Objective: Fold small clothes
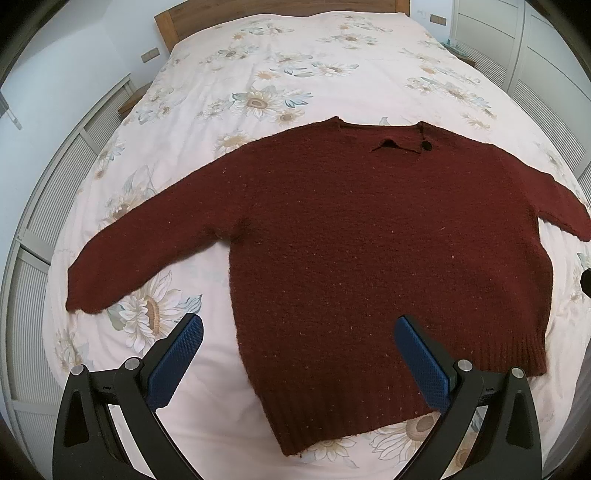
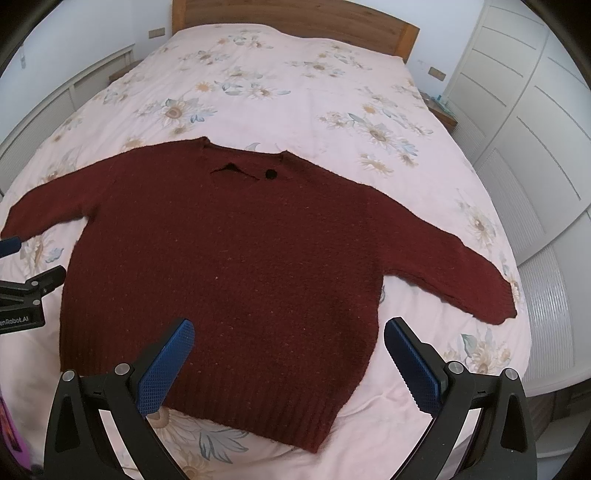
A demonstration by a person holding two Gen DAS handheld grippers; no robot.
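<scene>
A dark red knitted sweater (image 1: 351, 236) (image 2: 236, 266) lies flat on the bed, neck toward the headboard, both sleeves spread out to the sides. My left gripper (image 1: 299, 325) hovers open over the hem's left part, holding nothing. My right gripper (image 2: 290, 328) is open too, above the hem's right part, with nothing between its blue pads (image 2: 166, 369). The left gripper's body (image 2: 26, 291) shows at the left edge of the right wrist view. The left sleeve cuff (image 1: 85, 291) and the right sleeve cuff (image 2: 498, 299) both rest on the cover.
The bed has a pale pink flowered cover (image 1: 280, 74) and a wooden headboard (image 2: 295, 18). White slatted panels (image 1: 44, 192) run along the left, white cabinet doors (image 2: 535, 129) along the right. A small bedside table (image 2: 443, 110) stands at the far right.
</scene>
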